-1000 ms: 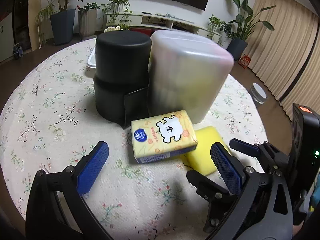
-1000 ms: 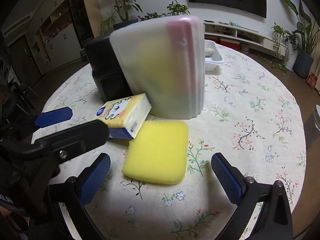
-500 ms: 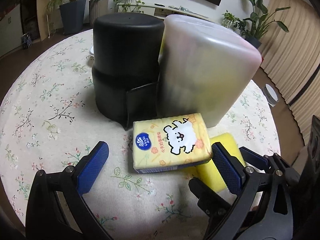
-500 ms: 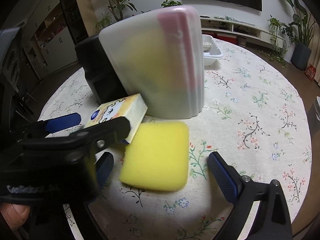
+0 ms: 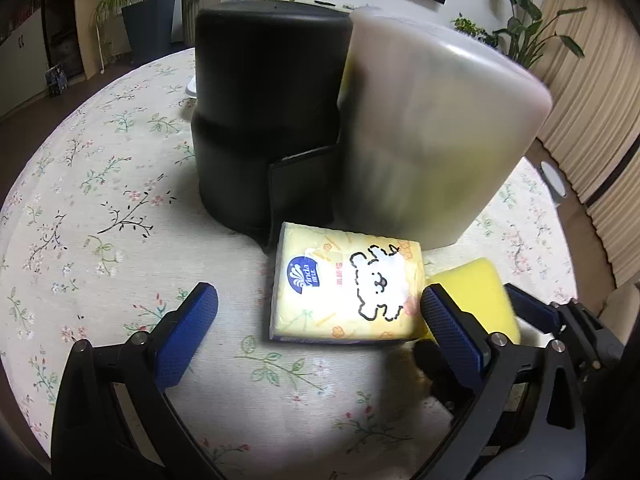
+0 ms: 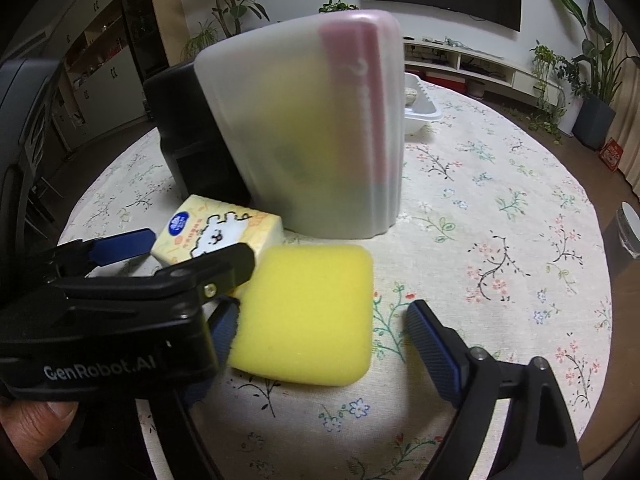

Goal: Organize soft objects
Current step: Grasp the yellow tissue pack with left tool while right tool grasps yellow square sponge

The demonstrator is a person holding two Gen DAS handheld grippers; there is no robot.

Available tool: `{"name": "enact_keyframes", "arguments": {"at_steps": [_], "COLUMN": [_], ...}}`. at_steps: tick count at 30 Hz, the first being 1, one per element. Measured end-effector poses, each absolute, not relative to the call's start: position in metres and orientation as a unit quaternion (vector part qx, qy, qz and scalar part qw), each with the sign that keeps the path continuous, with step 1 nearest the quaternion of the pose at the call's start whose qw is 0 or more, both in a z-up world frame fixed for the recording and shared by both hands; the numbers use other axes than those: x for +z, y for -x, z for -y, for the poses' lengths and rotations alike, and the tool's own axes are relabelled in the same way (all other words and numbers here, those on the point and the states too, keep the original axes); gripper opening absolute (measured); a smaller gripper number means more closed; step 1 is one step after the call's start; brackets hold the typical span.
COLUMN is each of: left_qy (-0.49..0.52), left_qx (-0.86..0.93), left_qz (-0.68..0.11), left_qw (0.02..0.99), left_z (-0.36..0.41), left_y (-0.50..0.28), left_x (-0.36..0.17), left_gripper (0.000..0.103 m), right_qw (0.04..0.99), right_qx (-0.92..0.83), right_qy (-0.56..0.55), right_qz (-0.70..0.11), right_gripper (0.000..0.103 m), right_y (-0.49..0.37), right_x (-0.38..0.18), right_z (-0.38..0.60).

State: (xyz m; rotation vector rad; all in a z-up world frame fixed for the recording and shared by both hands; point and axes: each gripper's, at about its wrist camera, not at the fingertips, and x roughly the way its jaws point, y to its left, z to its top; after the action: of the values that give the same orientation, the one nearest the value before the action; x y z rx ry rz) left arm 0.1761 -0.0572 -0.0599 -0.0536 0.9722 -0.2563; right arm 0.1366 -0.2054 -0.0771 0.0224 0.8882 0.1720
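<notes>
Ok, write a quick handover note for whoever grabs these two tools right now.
Left tool: open, empty, straddling the tissue pack on the table.
Right tool: open, empty, straddling the yellow sponge.
The pack and sponge lie side by side and touching, in front of the frosted bin and the black bin.
Done: something yellow and something pink show through the frosted bin's wall; neither loose item is gripped.
Left: probably close on each item, lift, and drop it into a bin.

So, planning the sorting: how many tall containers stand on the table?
2: a black cylindrical bin on the left, a frosted white plastic bin touching its right side.
</notes>
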Motion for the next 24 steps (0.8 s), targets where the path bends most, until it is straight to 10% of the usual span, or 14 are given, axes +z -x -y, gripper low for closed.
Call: {"name": "enact_keyframes", "arguments": {"at_steps": [24], "left_qy": [-0.009], "left_qx": [-0.124], "left_qz": [-0.462], "left_qw": [0.878], "left_z": [0.059], "left_y": [-0.18], "left_x": [-0.065], "left_gripper": [0.1], "right_qw": [0.898], "right_qx": [0.099], "right_qy": [0.002], "right_qz": [-0.43], "right_gripper": [0.058], "right_y": [-0.126], "right_x": [-0.073], "right_z": [0.215]}}
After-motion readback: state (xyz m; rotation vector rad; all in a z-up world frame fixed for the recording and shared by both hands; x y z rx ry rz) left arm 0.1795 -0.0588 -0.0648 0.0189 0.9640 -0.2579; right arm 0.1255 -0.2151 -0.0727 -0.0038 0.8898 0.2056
